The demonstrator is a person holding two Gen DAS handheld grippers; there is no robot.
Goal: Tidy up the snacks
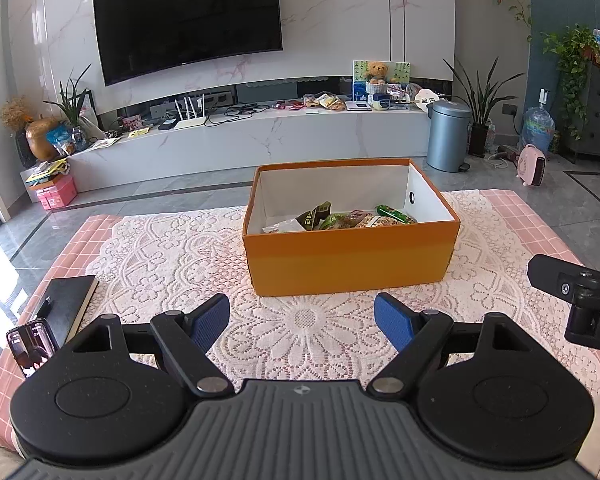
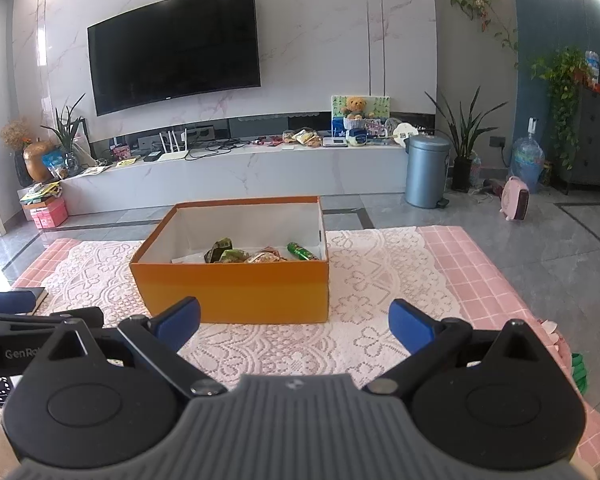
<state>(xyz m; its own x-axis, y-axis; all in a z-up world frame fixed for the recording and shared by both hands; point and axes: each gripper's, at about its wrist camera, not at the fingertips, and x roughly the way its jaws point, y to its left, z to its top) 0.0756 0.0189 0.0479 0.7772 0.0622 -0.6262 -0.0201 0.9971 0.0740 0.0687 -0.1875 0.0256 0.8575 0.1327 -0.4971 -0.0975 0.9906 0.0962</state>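
**Snacks in box, both grippers empty**

Left gripper (image 1: pixel 302 322): fingers spread wide apart, nothing between them, hovering over the lace cloth (image 1: pixel 300 344) on the worktop. Right gripper (image 2: pixel 294 322): fingers likewise wide apart and empty.

Container: orange box (image 1: pixel 352 258), open top, white inside. Sits at 12 o'clock from the left gripper, slightly toward 1; from the right gripper at 11–12 o'clock. Near both, touching neither.

Contents: snacks (image 1: pixel 340 218) piled along the box floor toward its right half. Visible: a dark green packet standing up at the left of the pile, several crinkled tan and green bags, a green tube-shaped pack (image 1: pixel 394 214) at the right end. Left part of the floor shows a pale wrapper only. Exact count cannot be told; near wall hides the lower portion.

No loose snacks seen on the worktop. Notebook (image 1: pixel 66 302) and phone (image 1: pixel 30 346) lie at 9 o'clock of the left gripper.

Handling judgement: packets look light, soft, crinkly foil, likely slippery and crushable. Best taken by a sealed edge or corner with gentle squeeze. Tube pack looks firmer; grip across its middle.
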